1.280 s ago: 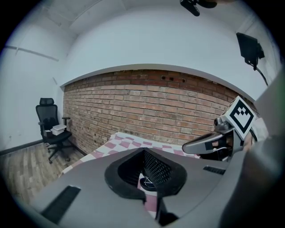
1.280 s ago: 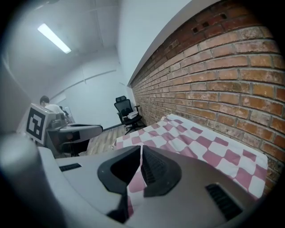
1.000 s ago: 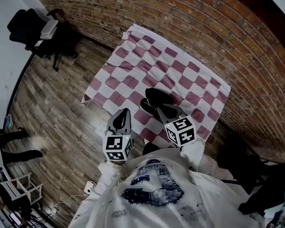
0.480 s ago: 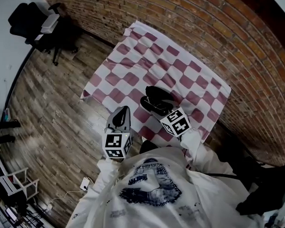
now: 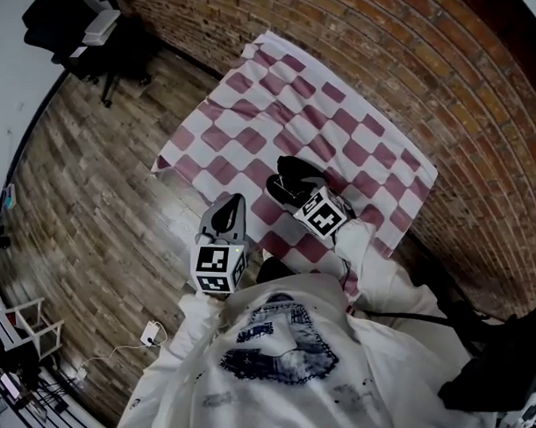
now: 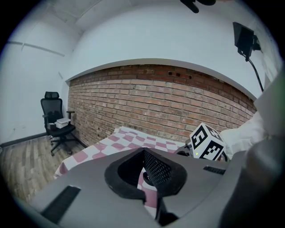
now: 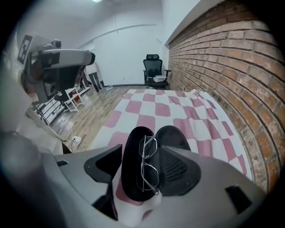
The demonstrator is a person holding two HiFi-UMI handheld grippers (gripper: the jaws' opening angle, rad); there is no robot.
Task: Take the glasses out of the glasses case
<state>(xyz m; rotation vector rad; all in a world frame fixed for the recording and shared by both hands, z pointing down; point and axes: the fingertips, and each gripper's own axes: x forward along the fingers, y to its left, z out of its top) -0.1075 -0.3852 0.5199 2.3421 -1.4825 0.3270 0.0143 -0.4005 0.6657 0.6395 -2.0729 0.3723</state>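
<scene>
An open black glasses case (image 7: 132, 178) lies on the checkered cloth (image 5: 341, 123), its lid (image 7: 176, 136) folded back beside it. Thin metal-framed glasses (image 7: 149, 167) rest in the case's tray. My right gripper (image 7: 141, 151) points steeply down over the case (image 5: 291, 179). Its jaws are opening and stand to either side of the tray and glasses, with the pads off them. In the head view its marker cube (image 5: 321, 212) covers the near end of the case. My left gripper (image 5: 233, 203) hovers off the cloth's near-left edge, its tips (image 6: 143, 153) together and holding nothing.
The cloth covers a low table against a brick wall (image 5: 414, 56). A black office chair (image 5: 77, 27) stands at the far left on the wood floor. A charger with a cable (image 5: 150, 336) lies on the floor near the person's white sleeve (image 5: 371, 265).
My right gripper has sunk closer to the case and rolled, so its cube now hides the fingers in the head view. The left gripper has stayed put.
</scene>
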